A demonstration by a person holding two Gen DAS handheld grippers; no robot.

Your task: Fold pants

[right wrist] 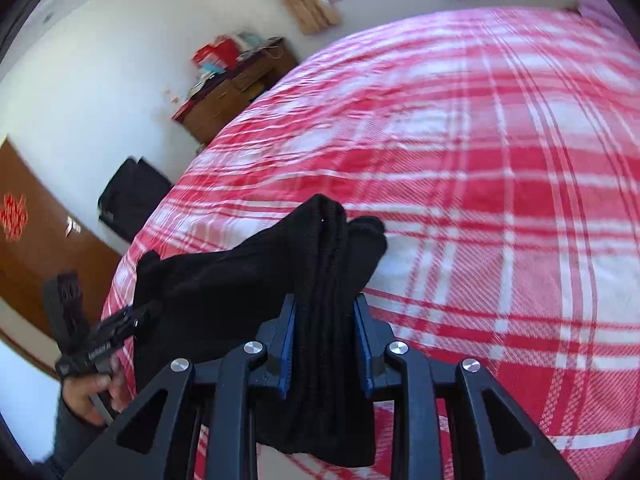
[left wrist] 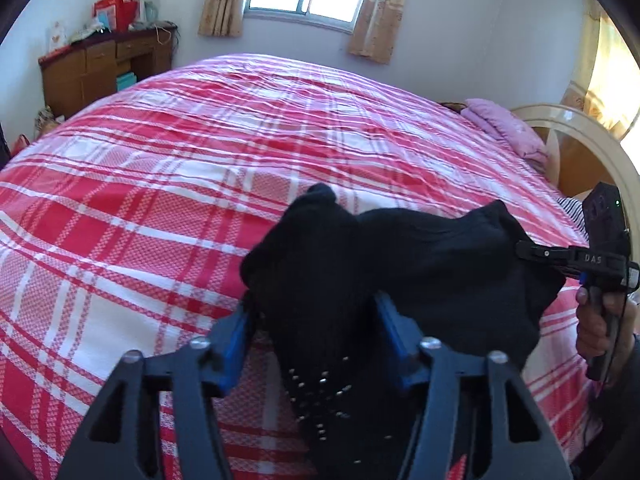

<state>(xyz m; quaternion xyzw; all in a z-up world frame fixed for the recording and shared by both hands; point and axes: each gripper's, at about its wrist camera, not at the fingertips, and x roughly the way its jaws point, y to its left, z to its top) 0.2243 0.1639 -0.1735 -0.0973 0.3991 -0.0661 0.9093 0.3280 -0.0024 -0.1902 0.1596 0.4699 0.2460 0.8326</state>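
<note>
The right gripper pinches the black pants above the near bed; the left gripper looks spread apart, cloth maybe loose between

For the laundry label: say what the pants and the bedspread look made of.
Pants: black, matte, likely a ribbed knit; vertical ridges show, and small shiny studs dot one part. Bedspread: woven, probably cotton; red-and-white plaid with fine crinkles.

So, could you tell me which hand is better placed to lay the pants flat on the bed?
Probably the right: its fingers clamp a bunched fold of the black pants, while the left fingers stand wide around the cloth.
</note>
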